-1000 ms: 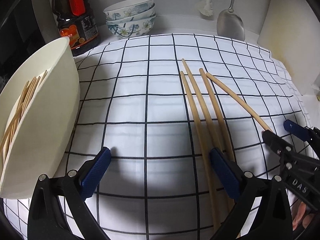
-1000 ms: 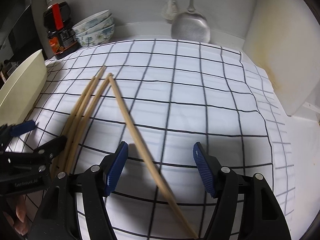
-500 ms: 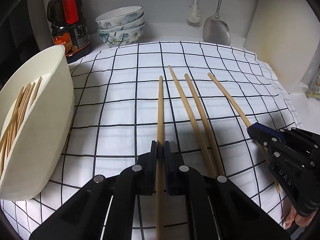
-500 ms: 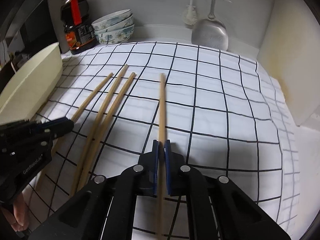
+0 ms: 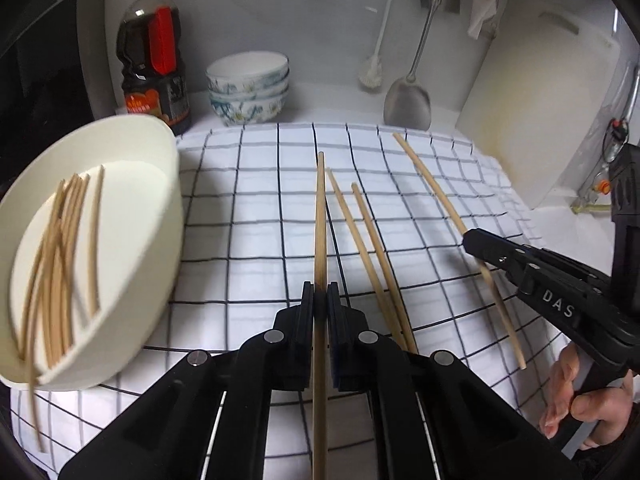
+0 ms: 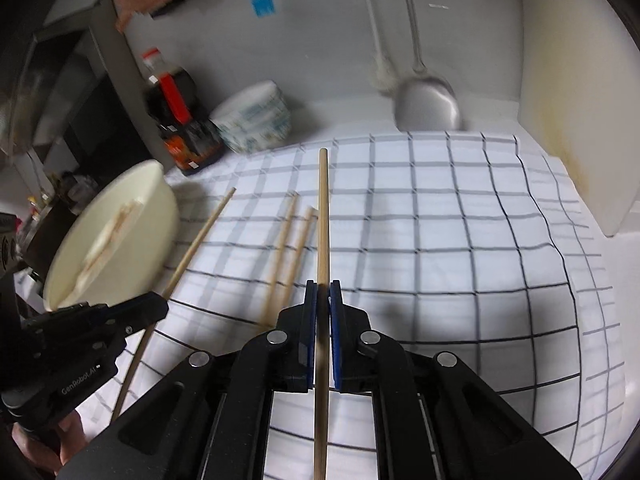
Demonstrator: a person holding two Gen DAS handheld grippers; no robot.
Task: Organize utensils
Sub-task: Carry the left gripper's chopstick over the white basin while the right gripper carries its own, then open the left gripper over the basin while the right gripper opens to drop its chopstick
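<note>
My left gripper (image 5: 320, 300) is shut on a wooden chopstick (image 5: 320, 216) and holds it above the checked cloth (image 5: 256, 240). My right gripper (image 6: 322, 300) is shut on another chopstick (image 6: 323, 216), also lifted; it shows at the right of the left wrist view (image 5: 472, 240) with its chopstick (image 5: 432, 184). Two loose chopsticks (image 5: 368, 240) lie side by side on the cloth between the grippers and also show in the right wrist view (image 6: 288, 248). A cream bowl (image 5: 132, 264) at the left holds several chopsticks (image 5: 60, 248).
A dark sauce bottle (image 5: 154, 76) and stacked patterned bowls (image 5: 248, 88) stand at the back. A metal spatula (image 5: 408, 100) and a white brush (image 5: 372, 72) hang by the back wall. A cutting board (image 5: 540, 112) leans at the right.
Both grippers closed on a chopstick each from open a second ago, then lifted them off the cloth. The views now sit higher and the right one is blurred by motion.
</note>
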